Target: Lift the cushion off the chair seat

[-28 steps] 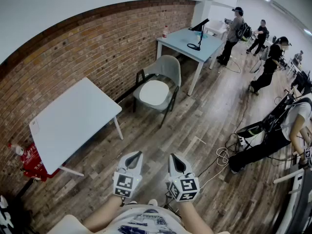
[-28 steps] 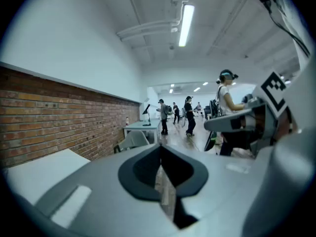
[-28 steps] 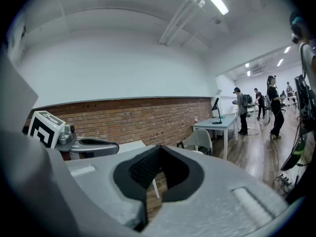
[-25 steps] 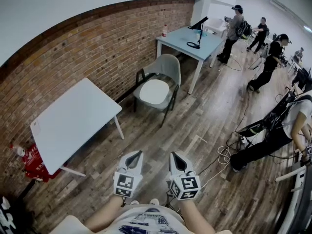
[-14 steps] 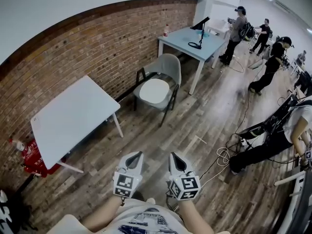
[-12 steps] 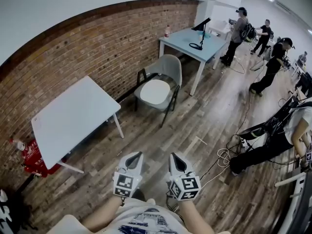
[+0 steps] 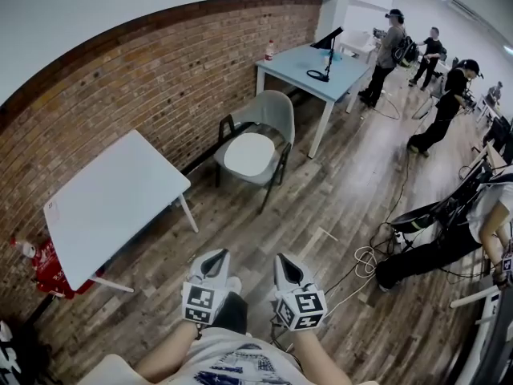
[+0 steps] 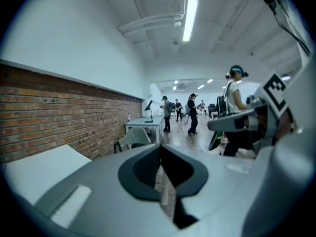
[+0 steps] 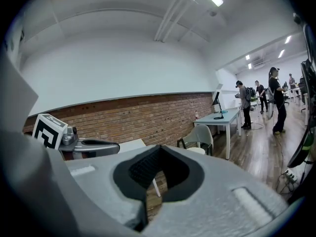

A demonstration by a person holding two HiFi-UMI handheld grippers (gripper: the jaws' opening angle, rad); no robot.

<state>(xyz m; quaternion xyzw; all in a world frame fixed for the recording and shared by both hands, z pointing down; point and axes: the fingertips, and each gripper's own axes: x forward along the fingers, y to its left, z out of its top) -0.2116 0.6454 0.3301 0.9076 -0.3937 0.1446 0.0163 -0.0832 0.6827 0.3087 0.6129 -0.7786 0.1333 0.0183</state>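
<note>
Nearest the person, at six o'clock in the head view, the left gripper (image 7: 215,255) and right gripper (image 7: 281,258) sit side by side over the wooden floor (image 7: 337,207). Both are clenched on nothing, and both point toward twelve o'clock.

At about ten o'clock stands a white table (image 7: 112,203). Farther off, at twelve, a grey chair (image 7: 274,109) stands against the brick wall (image 7: 160,79). The round white cushion (image 7: 247,154) lies flat on its seat, well apart from both grippers.

The cushion looks thin, soft and light. It would probably sag if pinched at one spot. The near rim, where it overhangs the seat front, seems the best place to hold it, with one set of tongs toward each side.

Beyond, at one o'clock, is a pale blue table (image 7: 309,58).
</note>
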